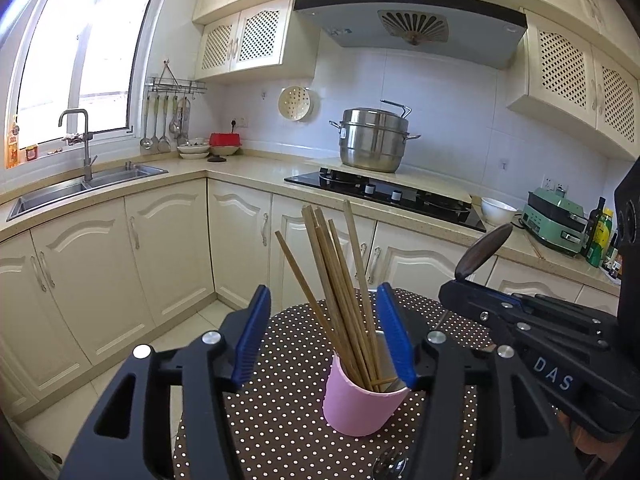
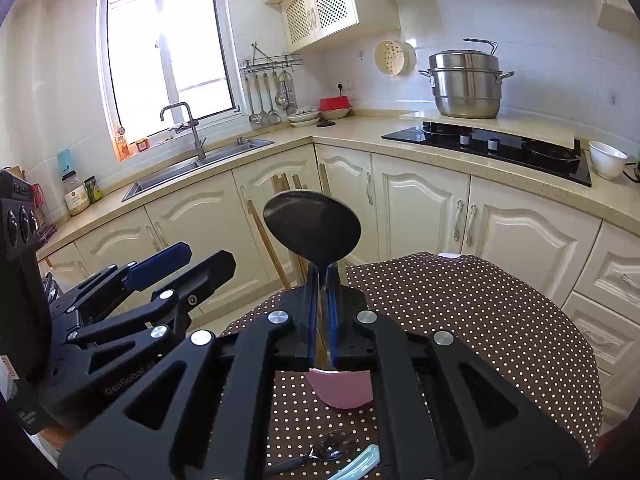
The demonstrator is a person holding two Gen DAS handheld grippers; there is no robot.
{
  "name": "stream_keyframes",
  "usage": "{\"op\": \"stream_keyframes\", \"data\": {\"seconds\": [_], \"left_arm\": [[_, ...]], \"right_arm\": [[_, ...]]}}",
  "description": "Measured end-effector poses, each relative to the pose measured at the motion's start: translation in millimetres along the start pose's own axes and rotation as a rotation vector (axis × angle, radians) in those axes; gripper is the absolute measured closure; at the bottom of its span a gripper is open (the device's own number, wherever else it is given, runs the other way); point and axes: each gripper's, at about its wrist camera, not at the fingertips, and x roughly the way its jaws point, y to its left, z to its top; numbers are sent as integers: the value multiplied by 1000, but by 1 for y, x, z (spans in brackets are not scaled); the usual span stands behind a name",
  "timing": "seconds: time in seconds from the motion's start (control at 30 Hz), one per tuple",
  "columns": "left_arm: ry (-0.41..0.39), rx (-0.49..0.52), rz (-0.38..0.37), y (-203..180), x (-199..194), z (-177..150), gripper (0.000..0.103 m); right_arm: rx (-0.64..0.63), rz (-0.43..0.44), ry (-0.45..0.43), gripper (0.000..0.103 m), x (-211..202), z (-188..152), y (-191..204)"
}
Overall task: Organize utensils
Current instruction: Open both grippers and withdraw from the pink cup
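Left wrist view: kitchen with cream cabinets, a sink (image 1: 86,186) under the window, a steel pot (image 1: 374,140) behind the black hob (image 1: 384,194). Close up, a table in brown polka-dot cloth (image 1: 288,412). On the cloth stands a pink cup (image 1: 358,400) holding a bundle of chopsticks (image 1: 340,280) that lean left. Left gripper (image 1: 324,340) is spread wide, its blue pads either side of the cup, gripping nothing. Right of the cup, the right gripper (image 1: 460,284) carries "DAS" on its body and pinches a dark spoon (image 1: 486,250).

Right wrist view: same kitchen, same cloth (image 2: 460,312). Right gripper (image 2: 323,280) is closed tight on the spoon (image 2: 312,226) handle, bowl upward. The cup (image 2: 340,390) sits just below the fingers. "GenRobot" reads on the frame. A metal spoon (image 2: 332,450) lies on the cloth near the bottom edge. Left gripper (image 2: 180,262) sits left of the cup.
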Motion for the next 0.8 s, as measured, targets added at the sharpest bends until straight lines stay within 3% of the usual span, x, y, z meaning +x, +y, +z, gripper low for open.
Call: {"op": "stream_keyframes", "data": {"seconds": [0.07, 0.17, 0.8], "left_arm": [[0, 1, 0, 1, -2, 1, 48], [-7, 1, 8, 3, -6, 2, 48], [-29, 9, 9, 2, -40, 5, 45]], "right_arm": [[8, -10, 4, 73, 1, 0, 0], [23, -30, -14, 60, -3, 0, -3], [0, -27, -89, 49, -48, 8, 15]]}}
